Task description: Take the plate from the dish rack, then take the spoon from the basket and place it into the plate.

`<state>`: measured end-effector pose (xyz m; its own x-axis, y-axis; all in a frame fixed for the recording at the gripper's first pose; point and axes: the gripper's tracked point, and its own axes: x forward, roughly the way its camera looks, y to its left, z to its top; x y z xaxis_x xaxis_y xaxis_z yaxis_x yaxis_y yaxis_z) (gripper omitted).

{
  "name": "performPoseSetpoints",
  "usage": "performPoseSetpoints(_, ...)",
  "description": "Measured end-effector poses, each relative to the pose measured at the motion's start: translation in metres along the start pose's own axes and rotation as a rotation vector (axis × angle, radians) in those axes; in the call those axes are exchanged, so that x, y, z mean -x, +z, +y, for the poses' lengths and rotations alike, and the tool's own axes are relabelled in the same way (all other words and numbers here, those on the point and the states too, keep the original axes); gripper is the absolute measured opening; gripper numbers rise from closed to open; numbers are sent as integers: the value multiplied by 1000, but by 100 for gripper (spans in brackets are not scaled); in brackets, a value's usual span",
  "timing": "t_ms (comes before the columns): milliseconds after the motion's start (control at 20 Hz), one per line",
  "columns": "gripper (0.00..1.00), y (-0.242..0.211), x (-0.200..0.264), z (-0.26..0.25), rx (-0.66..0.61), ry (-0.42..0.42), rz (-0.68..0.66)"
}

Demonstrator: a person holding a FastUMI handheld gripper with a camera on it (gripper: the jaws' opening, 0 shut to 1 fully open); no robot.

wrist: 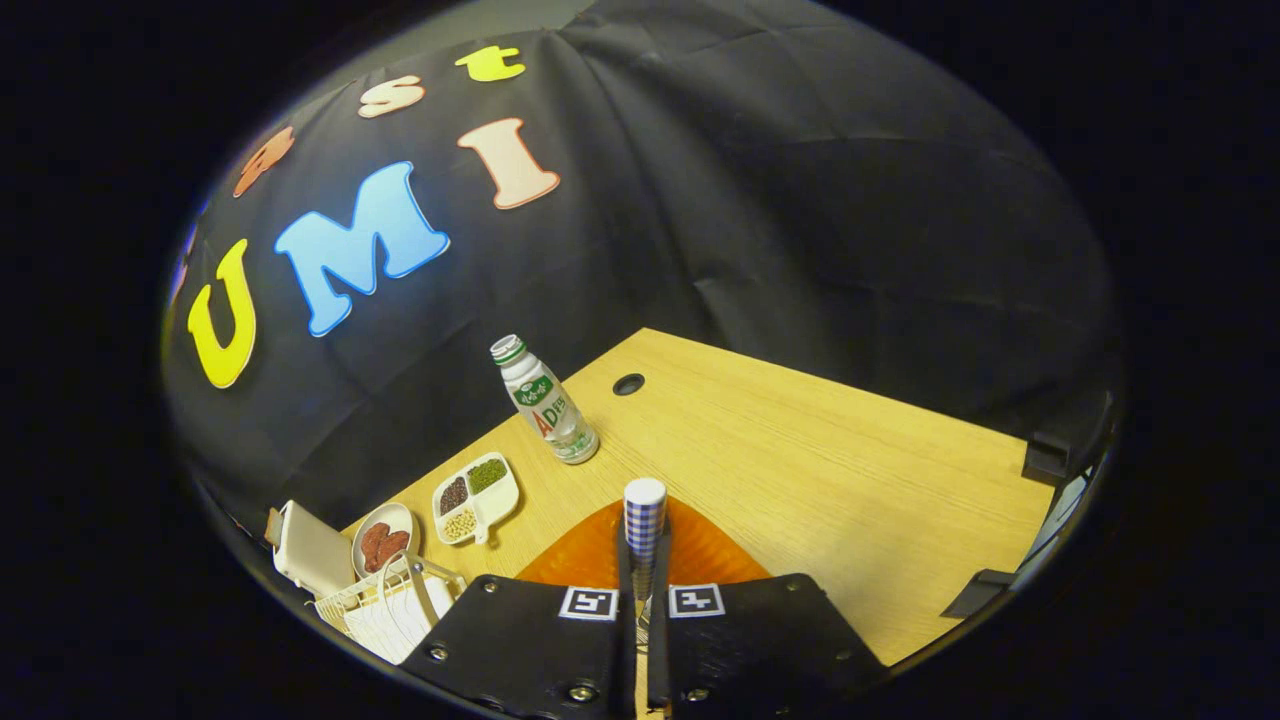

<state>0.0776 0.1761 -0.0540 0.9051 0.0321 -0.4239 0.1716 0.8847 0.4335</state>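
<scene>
Gripper (pixel 644 570) fingers nearly together, clamped on the spoon (pixel 645 515) handle w/ a blue-check pattern and white end, standing upright between them. Orange plate (pixel 590 555) lies flat on the wood table (pixel 850 480), directly under and just beyond the spoon. Rel. to the plate: bottle (pixel 545 402) stands farther back; 3-compartment dish (pixel 476 497) of beans and small round dish (pixel 383 538) sit off to its side toward the booth wall, w/ white wire dish rack (pixel 385 605) near those.

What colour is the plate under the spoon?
Orange. The plate lies on the wooden table, just ahead of the gripper, which is shut on the checked spoon; gripper view shows it.
</scene>
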Motion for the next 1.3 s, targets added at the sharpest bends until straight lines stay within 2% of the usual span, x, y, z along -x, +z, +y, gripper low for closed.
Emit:
performPoseSetpoints(300,4,42,52,18,183,-5,-120)
performPoseSetpoints(550,4,45,107,52,270,56,-173)
performPoseSetpoints(750,4,10,151,89,347,156,-148)
performPoseSetpoints(1050,4,-71,208,146,460,343,-67)
performPoseSetpoints(1300,4,-117,239,174,567,440,-39)
